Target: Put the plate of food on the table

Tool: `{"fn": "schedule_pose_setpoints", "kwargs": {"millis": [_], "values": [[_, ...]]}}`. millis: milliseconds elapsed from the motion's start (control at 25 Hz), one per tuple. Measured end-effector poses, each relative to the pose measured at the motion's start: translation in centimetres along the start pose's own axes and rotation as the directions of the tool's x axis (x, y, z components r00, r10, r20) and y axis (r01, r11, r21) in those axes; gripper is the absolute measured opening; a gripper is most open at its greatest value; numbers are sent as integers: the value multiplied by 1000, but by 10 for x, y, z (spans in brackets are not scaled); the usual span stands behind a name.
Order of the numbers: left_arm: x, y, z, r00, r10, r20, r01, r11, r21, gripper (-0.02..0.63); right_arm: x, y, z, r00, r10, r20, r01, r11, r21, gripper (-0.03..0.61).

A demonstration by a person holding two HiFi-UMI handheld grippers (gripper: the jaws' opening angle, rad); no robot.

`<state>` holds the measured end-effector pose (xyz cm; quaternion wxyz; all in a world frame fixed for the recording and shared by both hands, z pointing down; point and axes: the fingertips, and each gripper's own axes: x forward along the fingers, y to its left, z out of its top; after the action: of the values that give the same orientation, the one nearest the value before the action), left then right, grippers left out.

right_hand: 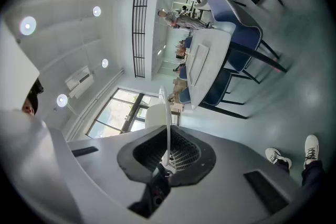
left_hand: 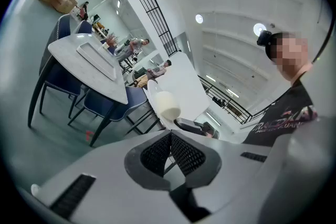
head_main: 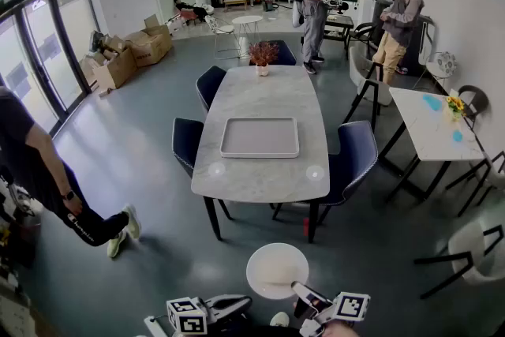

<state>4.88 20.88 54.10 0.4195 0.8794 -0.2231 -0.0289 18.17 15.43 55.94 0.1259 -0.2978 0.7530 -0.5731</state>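
Observation:
A round white plate [head_main: 276, 270] hangs over the floor just short of the grey marble table [head_main: 264, 95]. My right gripper [head_main: 298, 292] is shut on its near rim. In the right gripper view the plate [right_hand: 167, 118] runs edge-on as a thin white line between the closed jaws of that gripper [right_hand: 167, 150]. In the left gripper view a pale lump of food [left_hand: 169, 104] lies on the plate [left_hand: 153, 91]. My left gripper [head_main: 237, 302] hovers left of the plate, apart from it, and its jaws [left_hand: 169, 140] are shut with nothing in them.
A shallow grey tray [head_main: 259, 137] lies in the middle of the table, with a potted plant [head_main: 263, 54] at the far end. Dark blue chairs [head_main: 355, 158] flank it. A person [head_main: 43, 170] walks at the left. A white side table [head_main: 426, 130] stands at the right.

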Motion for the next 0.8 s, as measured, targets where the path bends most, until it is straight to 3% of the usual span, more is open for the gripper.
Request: {"fn": "schedule_pose_setpoints", "kwargs": {"millis": [120,320,520,640,800], "values": [[5,-4,1,1000,-6,-3,6,1000,-6,8,0,3,0,999,29,20,-31,997,65,18],[11,-10,6,1000,-2,-9,2,1000,-2,8,-7,-6,-2,1000,-15,21,12,994,112,18],[15,-6,3,1000,-5,-13,5,1000,-4,8,-11,-9,2,999,-29,22,27,995,96,18],[15,-6,2,1000,-5,-14,5,1000,-15,8,-12,-8,7,999,-25,27,24,999,34,18],[14,-6,0,1000,-2,-14,1,999,-32,8,-10,2,7,998,9,56,-15,995,99,18]]}}
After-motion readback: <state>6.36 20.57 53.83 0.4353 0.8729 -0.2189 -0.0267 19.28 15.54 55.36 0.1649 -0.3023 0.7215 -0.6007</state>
